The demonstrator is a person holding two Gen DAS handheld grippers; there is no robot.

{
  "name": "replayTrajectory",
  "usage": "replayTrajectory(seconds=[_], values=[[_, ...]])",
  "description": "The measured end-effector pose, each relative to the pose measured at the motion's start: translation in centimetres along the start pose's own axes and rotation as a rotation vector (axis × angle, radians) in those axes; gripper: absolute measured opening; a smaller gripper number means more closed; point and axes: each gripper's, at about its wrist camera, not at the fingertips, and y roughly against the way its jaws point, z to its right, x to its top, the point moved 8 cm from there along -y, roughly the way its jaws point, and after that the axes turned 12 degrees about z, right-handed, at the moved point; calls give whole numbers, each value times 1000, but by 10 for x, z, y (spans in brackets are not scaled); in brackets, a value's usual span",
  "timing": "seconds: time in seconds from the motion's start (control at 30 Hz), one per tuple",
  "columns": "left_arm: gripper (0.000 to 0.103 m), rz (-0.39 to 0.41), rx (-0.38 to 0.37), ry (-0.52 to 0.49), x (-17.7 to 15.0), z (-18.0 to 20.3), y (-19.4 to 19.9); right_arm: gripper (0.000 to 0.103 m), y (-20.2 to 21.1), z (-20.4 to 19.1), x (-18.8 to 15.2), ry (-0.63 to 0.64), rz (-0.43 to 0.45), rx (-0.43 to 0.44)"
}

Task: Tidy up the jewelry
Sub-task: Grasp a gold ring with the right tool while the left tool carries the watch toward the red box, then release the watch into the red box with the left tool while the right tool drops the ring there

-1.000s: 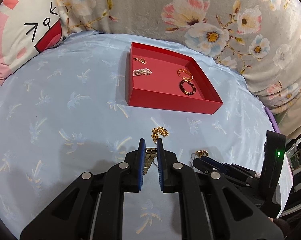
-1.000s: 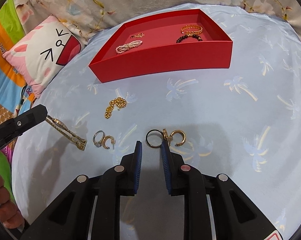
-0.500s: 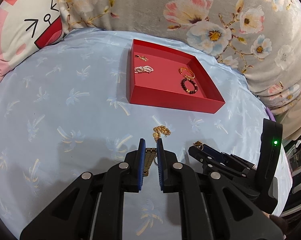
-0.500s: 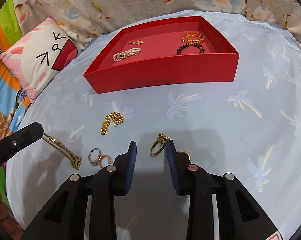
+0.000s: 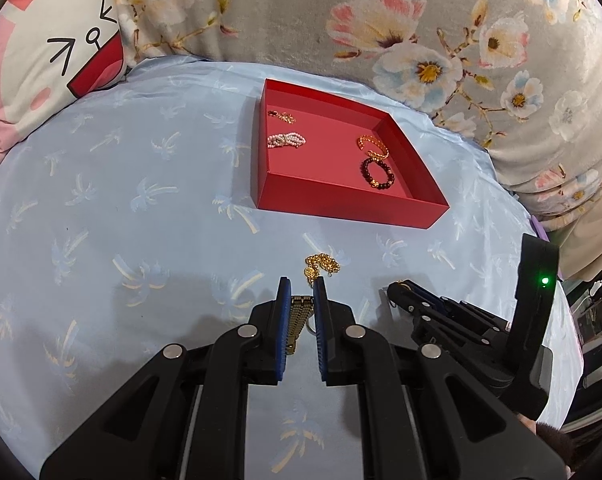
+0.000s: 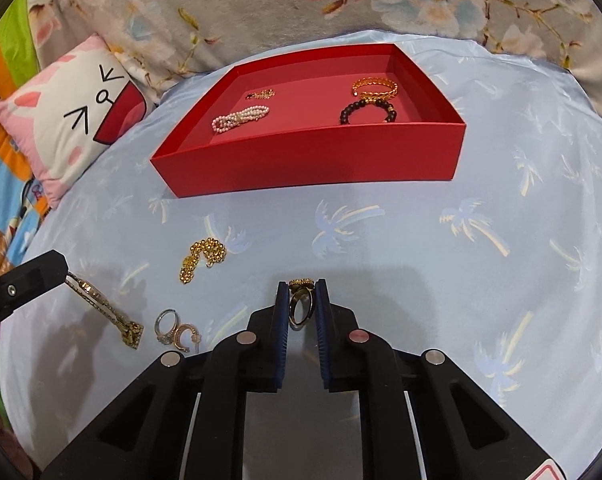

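Your right gripper (image 6: 301, 300) is clenched on a gold ring (image 6: 300, 307), band upright between the jaws. The red tray (image 6: 313, 160) lies straight ahead and a little left, its near wall facing you, so clear that wall before dropping. Your left gripper (image 5: 300, 300) is clamped on a gold chain strap (image 5: 297, 320) hanging lengthwise; the tray sits ahead of it too. Underneath: soft blue palm-print bed sheet (image 6: 501, 260). Loose gold bracelet (image 6: 203, 256) and two rings (image 6: 175, 330) lie left. Floral cushion behind.
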Motion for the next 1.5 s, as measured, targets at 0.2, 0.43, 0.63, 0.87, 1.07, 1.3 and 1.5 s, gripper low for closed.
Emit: replayTrajectory(seconds=[0.2, 0.43, 0.63, 0.87, 1.07, 1.3, 1.5], values=[[11, 29, -9, -18, 17, 8, 9, 12, 25, 3, 19, -31, 40, 33], [11, 101, -55, -58, 67, 29, 16, 12, 56, 11, 75, -32, 132, 60], [11, 137, -105, -90, 114, 51, -6, 12, 47, 20, 125, -66, 170, 100], [11, 123, -119, -85, 147, 57, -62, 12, -5, 22, 173, -62, 152, 101], [11, 66, -110, -74, 146, 46, -111, 12, -63, 13, 176, -72, 77, 116], [11, -1, -80, -52, 132, 25, -148, 12, -114, 6, 156, -105, -22, 139], [12, 41, -28, -78, 134, 15, -151, 16, -130, 8, 153, -69, -22, 90]])
